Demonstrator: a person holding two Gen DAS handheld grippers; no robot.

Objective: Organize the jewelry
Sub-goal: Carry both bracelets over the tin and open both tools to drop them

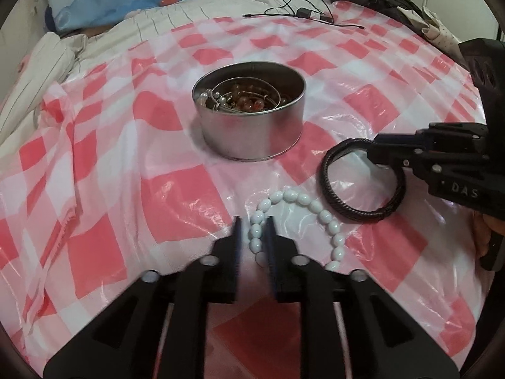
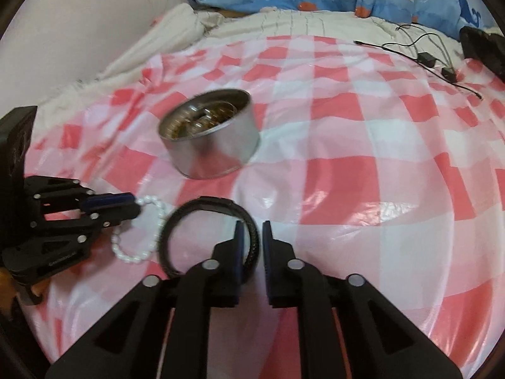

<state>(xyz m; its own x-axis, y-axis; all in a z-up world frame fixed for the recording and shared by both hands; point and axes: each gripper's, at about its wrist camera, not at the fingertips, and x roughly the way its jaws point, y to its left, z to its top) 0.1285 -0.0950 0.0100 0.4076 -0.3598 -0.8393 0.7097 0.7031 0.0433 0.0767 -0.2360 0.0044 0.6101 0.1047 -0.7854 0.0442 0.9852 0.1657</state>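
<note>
Near the tin (image 1: 249,117), on its front side, I have my left gripper (image 1: 254,224) with parted jaws straddling the white bead bracelet (image 1: 296,221); my right gripper (image 2: 251,230), jaws parted, straddles the black braided bracelet (image 2: 210,237).

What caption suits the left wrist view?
Left gripper fingers straddling a white bead bracelet before a round metal tin of jewelry.

The tin's (image 2: 210,134) contents blur in the right wrist view (motion smear), and fingers (image 1: 270,240) hide part of the white bead bracelet (image 1: 296,221).
</note>
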